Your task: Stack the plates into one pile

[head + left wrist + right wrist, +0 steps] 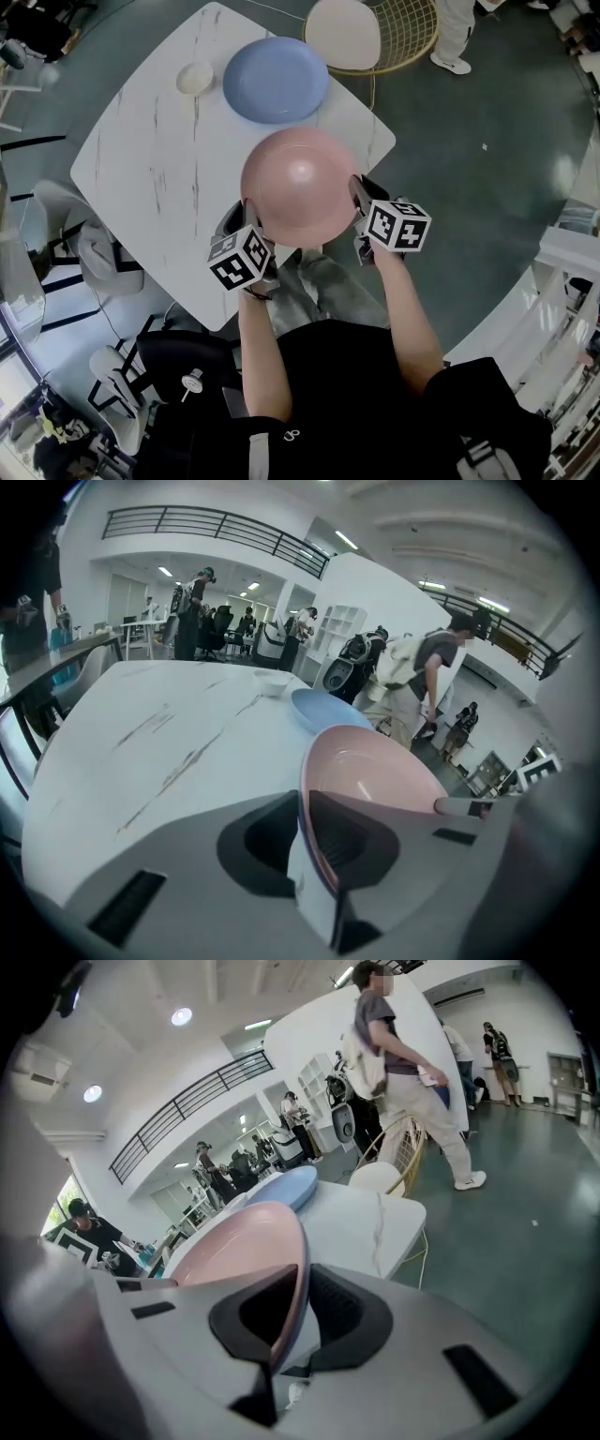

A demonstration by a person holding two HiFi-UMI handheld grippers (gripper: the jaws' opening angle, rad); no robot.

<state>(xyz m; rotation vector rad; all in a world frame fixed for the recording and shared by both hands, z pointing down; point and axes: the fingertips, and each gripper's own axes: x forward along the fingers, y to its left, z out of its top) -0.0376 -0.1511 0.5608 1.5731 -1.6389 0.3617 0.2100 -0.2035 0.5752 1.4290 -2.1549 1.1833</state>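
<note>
Left gripper (pixel 246 223): jaws clamped on the pink plate (pixel 298 186), left rim.
Right gripper (pixel 362 212): jaws clamped on its right rim.
Pink plate: held aloft, nearer the person than the blue plate (pixel 276 80), not touching it.

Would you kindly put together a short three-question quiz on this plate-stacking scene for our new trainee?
1. True or false: the round pink plate lies on the white marble table with no gripper touching it.
2. Multiple choice: what stands next to the round blue plate on the table? A) a small cream dish; B) a red mug; C) a green bowl.
3. Short answer: where on the pink plate do the left gripper and the right gripper hold it?

Key
1. False: both grippers are shut on it.
2. A.
3. On opposite sides of its rim, one gripper on each side.
</note>
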